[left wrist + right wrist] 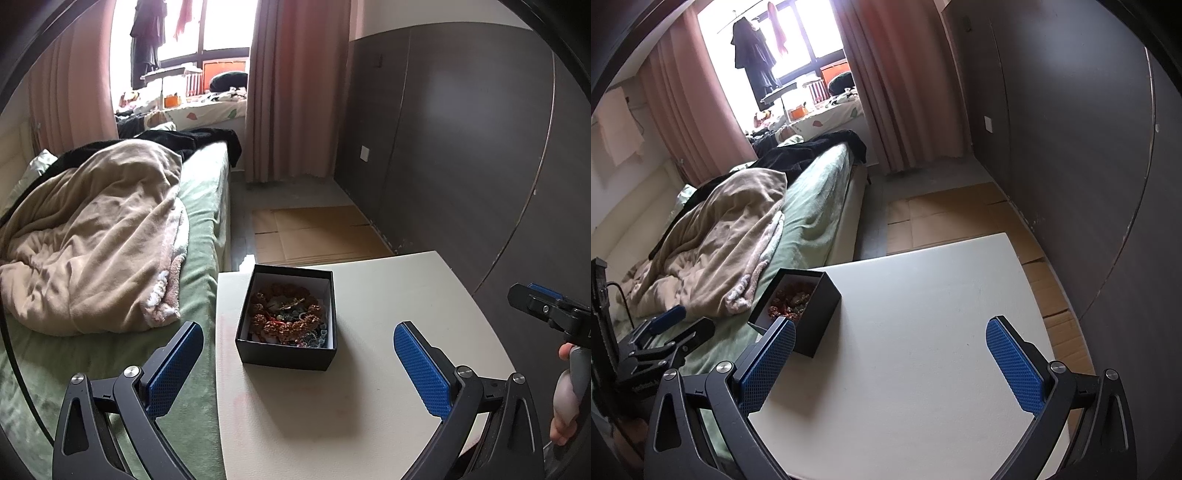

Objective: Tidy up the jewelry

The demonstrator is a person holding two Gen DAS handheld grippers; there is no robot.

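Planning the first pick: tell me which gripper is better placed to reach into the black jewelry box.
Left. The left gripper is open and centred on the black square cardboard box; the right gripper faces bare table.

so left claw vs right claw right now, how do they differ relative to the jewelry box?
The left claw points straight at the black jewelry box, which sits centred between its fingers; the right claw points at bare white table, with the box off by its left finger. The left claw sits near the table's bed-side edge; the right claw sits further toward the wall. Both are open and empty, with blue pads.
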